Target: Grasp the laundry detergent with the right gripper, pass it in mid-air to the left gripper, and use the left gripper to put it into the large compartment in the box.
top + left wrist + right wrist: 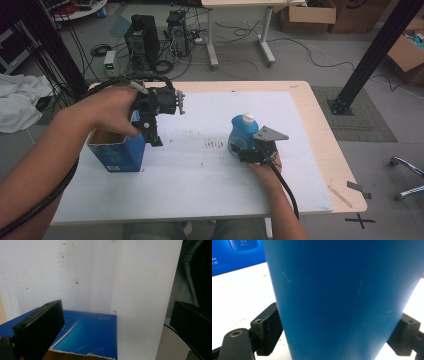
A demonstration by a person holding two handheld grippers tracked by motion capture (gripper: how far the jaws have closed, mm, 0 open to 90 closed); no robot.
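Covering most of a pale wooden table (320, 130) is a white sheet (200, 165), marked near its middle by a patch of small dark specks and scuffs. On the sheet, toward the person's right, a blue bottle (242, 135) with a white cap stands upright, and the right gripper (248, 150) has its two black jaws pressed against the bottle's sides low down; in the right gripper view the blue body sits between the jaws, touching both. On the left part of the sheet stands an open-topped blue box (117, 150) with a torn cardboard rim, well apart from the bottle. The left gripper (152, 131) hangs just above and beside the box's right edge, jaws pointing down; in the left gripper view the jaws stand wide apart with nothing between them, and the box's blue face (87, 335) and the white sheet lie below. A thick black cable trails from each gripper along the person's forearms. Beyond the table's far edge the grey floor carries two dark computer towers (142, 37), a small white unit with a green light, and loose cables. A second desk's white legs (240, 35) stand farther back, cardboard boxes (307, 17) sit at the upper right, a black metal post (372, 55) slants down to a dark floor mat, and a white cloth (20, 102) lies at the left.
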